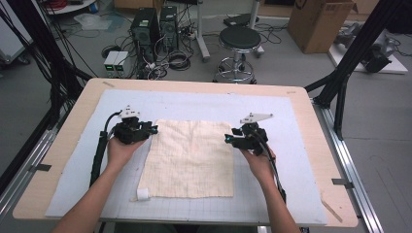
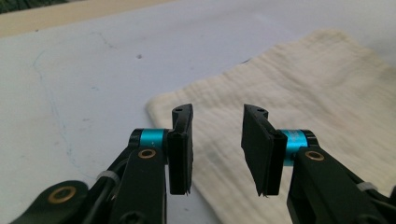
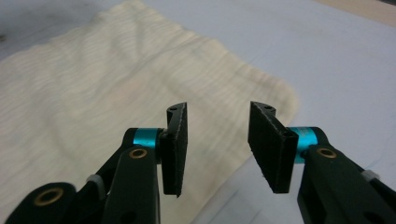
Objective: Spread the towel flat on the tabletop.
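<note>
A cream cloth lies flat and square on the pale blue mat. My left gripper hovers at the cloth's upper left edge, jaws apart and nothing between them. In the left gripper view the cloth's corner lies just beyond the black pads, and the left gripper is open. My right gripper sits at the cloth's right edge, also open. The right gripper view shows the right gripper above the cloth near its rounded corner.
A small white tag sticks out at the cloth's lower left corner. The mat covers a wooden table. Beyond the table's far edge stand a black stool, computer towers and a cardboard box.
</note>
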The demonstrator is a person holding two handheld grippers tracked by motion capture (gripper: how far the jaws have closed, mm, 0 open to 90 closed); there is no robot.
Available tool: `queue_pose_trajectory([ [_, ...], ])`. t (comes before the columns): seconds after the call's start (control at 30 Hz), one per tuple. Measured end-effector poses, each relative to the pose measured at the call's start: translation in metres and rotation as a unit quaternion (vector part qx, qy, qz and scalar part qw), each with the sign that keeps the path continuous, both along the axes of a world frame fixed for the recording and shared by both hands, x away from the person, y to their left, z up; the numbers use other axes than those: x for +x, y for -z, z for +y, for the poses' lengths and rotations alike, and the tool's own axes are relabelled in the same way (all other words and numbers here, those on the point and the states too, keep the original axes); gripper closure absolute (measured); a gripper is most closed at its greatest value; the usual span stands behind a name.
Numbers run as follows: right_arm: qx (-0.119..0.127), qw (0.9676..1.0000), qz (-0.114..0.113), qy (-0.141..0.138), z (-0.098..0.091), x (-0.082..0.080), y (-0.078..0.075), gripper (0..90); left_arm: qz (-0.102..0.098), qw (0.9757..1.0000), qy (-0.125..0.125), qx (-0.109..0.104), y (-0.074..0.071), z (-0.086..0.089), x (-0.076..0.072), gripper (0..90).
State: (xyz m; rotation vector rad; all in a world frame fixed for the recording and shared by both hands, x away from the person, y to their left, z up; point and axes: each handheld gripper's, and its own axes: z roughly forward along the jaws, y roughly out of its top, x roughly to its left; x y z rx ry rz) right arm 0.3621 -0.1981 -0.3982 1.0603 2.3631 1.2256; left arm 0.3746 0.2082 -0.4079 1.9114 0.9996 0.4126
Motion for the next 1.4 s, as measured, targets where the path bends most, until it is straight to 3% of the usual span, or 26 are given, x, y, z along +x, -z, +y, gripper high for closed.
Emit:
queue_pose_trajectory([
  [0.13,0.012,0.9992,-0.009,-0.038,-0.001,-0.031,0.003,53.1,-0.005,0.9997,0.025,-0.005,0.002,0.001,-0.029,61.5],
  [0.3,-0.004,0.9968,-0.013,-0.079,-0.002,-0.062,0.008,52.2,-0.012,0.9984,0.054,-0.013,0.002,0.005,-0.063,60.6],
  [0.53,-0.008,0.9919,-0.009,-0.127,-0.003,-0.093,0.02,53.4,-0.005,0.9956,0.093,-0.01,0.016,0.012,-0.102,56.3],
  [0.6,-0.012,0.9908,-0.001,-0.135,-0.002,-0.098,0.026,55.1,-0.002,0.994,0.11,0.002,0.022,0.012,-0.11,55.3],
  [0.7,-0.041,0.9883,0.006,-0.147,0.002,-0.103,0.033,57.3,0.007,0.9914,0.129,0.017,0.027,0.009,-0.117,53.4],
  [0.87,-0.059,0.986,0.016,-0.155,0.008,-0.106,0.04,62.6,0.015,0.9882,0.15,0.027,0.03,0.006,-0.122,53.1],
  [0.93,-0.061,0.9861,0.021,-0.153,0.009,-0.107,0.042,65.9,0.029,0.9855,0.164,0.03,0.033,0.005,-0.123,57.3],
  [0.97,-0.059,0.9867,0.024,-0.15,0.008,-0.107,0.043,67.2,0.036,0.984,0.17,0.042,0.035,0.004,-0.124,61.2],
  [1.13,-0.054,0.9881,0.026,-0.142,0.007,-0.106,0.043,80.0,0.024,0.9854,0.159,0.054,0.037,0.004,-0.126,71.0],
  [1.2,-0.052,0.9869,0.031,-0.149,0.008,-0.106,0.043,87.9,0.022,0.9861,0.154,0.058,0.037,0.005,-0.127,75.0],
  [1.3,-0.057,0.9867,0.03,-0.149,0.009,-0.108,0.042,88.8,0.021,0.9855,0.157,0.061,0.037,0.005,-0.128,87.2],
  [1.4,-0.051,0.9867,0.036,-0.15,0.007,-0.108,0.042,89.0,0.022,0.9854,0.158,0.061,0.036,0.005,-0.129,88.3],
])
